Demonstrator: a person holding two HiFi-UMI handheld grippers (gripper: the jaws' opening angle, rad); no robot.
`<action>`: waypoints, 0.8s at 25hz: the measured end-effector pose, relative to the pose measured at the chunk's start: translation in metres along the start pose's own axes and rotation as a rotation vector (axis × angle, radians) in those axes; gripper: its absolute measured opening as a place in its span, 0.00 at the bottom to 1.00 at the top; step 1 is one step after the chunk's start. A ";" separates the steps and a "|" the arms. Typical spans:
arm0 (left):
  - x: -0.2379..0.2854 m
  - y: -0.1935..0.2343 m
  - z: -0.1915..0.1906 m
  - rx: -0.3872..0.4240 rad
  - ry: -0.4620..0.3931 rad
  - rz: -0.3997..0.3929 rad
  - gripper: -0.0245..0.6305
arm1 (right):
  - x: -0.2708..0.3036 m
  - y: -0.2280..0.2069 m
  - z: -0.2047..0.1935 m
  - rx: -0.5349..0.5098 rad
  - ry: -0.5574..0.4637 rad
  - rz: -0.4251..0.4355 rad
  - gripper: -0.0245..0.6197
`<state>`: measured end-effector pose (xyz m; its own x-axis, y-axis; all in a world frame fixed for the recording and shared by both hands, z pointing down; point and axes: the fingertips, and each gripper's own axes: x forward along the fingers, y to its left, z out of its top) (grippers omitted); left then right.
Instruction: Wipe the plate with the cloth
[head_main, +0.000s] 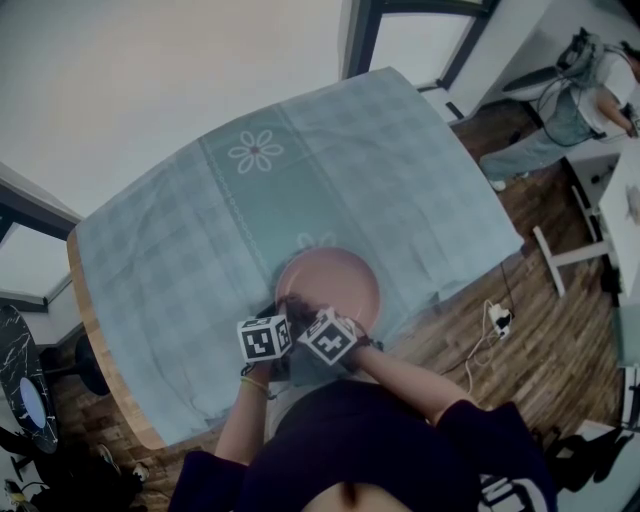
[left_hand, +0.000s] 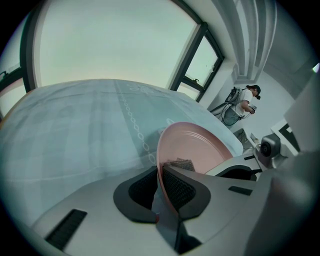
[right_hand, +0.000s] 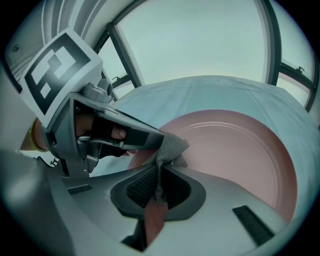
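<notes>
A: Finish on plate (right_hand: 235, 150)?
B: Pink, smooth, faint sheen, ceramic-looking.
A: And cloth (right_hand: 172, 147)?
B: Grey, coarse open weave, matt, rough.
A: Then tablecloth (head_main: 300, 190)?
B: Checked fabric, matt, lightly creased. Bare wood along table edge (head_main: 84, 295), wood planks on floor (head_main: 540, 330).
A: Now left gripper (left_hand: 161, 175), right gripper (right_hand: 159, 175)?
B: Grey plastic shells, matt, smooth. Black pads (left_hand: 177, 189), fine gridded texture, rubbery look.
</notes>
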<state>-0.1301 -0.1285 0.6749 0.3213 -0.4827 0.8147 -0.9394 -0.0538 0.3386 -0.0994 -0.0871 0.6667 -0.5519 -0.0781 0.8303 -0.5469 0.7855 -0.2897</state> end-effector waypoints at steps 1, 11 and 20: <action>0.000 0.000 0.000 0.000 0.000 0.000 0.11 | 0.000 0.003 -0.001 0.001 0.002 0.012 0.09; 0.001 0.000 -0.001 0.001 -0.001 -0.001 0.11 | -0.020 -0.003 -0.002 0.052 -0.016 0.042 0.09; 0.000 -0.001 -0.001 -0.002 0.000 -0.003 0.11 | -0.049 -0.048 0.010 0.040 -0.062 -0.099 0.09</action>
<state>-0.1293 -0.1277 0.6753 0.3239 -0.4824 0.8139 -0.9382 -0.0529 0.3420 -0.0521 -0.1275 0.6352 -0.5309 -0.1923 0.8253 -0.6248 0.7468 -0.2279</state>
